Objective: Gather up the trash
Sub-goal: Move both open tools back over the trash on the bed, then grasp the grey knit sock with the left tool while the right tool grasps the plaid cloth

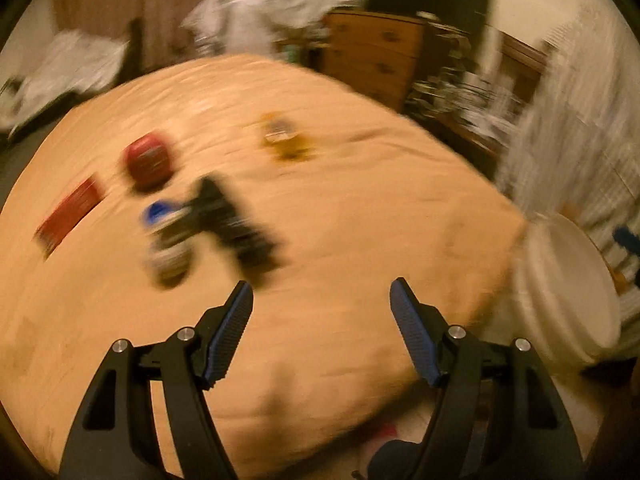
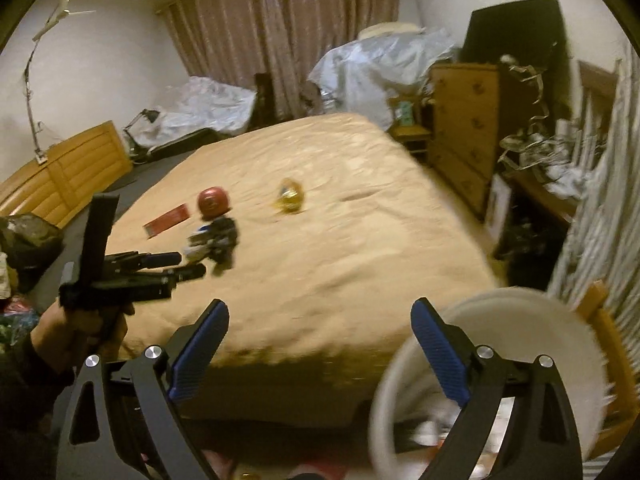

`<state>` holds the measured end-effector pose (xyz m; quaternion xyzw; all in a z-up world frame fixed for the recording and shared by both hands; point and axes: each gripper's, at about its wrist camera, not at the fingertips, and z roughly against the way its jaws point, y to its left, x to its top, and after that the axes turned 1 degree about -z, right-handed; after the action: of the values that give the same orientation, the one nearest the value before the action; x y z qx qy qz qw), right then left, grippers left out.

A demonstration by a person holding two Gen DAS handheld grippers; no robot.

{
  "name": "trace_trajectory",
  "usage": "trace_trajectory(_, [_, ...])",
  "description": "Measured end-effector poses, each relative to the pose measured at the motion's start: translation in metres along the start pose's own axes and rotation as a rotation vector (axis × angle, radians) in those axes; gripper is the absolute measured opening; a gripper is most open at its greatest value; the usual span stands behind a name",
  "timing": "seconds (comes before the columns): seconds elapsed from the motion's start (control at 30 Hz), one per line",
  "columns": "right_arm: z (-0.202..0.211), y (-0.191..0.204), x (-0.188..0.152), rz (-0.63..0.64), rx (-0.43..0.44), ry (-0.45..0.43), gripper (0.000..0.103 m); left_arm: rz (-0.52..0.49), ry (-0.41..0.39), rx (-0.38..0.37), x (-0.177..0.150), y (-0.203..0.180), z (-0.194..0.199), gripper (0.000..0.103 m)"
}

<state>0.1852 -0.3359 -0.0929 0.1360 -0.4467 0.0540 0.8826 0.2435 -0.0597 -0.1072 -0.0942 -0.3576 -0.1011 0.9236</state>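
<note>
Several bits of trash lie on the tan bed (image 2: 340,240): a round red piece (image 2: 214,202), a flat red packet (image 2: 166,220), a yellow wrapper (image 2: 290,196), and a white-and-blue piece (image 2: 198,244) against a black one (image 2: 224,240). The blurred left wrist view shows the same round red piece (image 1: 148,160), packet (image 1: 68,216), yellow wrapper (image 1: 284,140) and black piece (image 1: 236,228). My left gripper (image 1: 320,284) is open and empty, and in the right wrist view this left gripper (image 2: 192,264) hovers just short of the white-and-blue piece. My right gripper (image 2: 320,304) is open and empty beside a white bucket (image 2: 500,312).
The white bucket (image 1: 568,288) stands on the floor at the bed's near right corner, with scraps inside. A wooden dresser (image 2: 464,128) and cluttered shelves flank the bed's right side. A wooden headboard (image 2: 60,176) stands at the left and plastic-covered piles (image 2: 380,64) behind.
</note>
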Motion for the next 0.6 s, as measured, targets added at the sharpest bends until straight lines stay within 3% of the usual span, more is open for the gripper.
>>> trace_trajectory(0.13, [-0.027,0.028,-0.006,0.003,0.046,0.028,0.093,0.104,0.004,0.077,-0.012,0.067,-0.004,0.068])
trace_trajectory(0.23, [-0.049,0.044,-0.012,0.003,0.066,0.057,0.093,0.181,0.031,0.084,-0.013,0.103,-0.018,0.068])
trace_trajectory(0.6, [-0.097,0.040,-0.019,-0.041,0.077,0.133,0.093,0.162,0.058,0.033,0.016,0.115,-0.076,0.068])
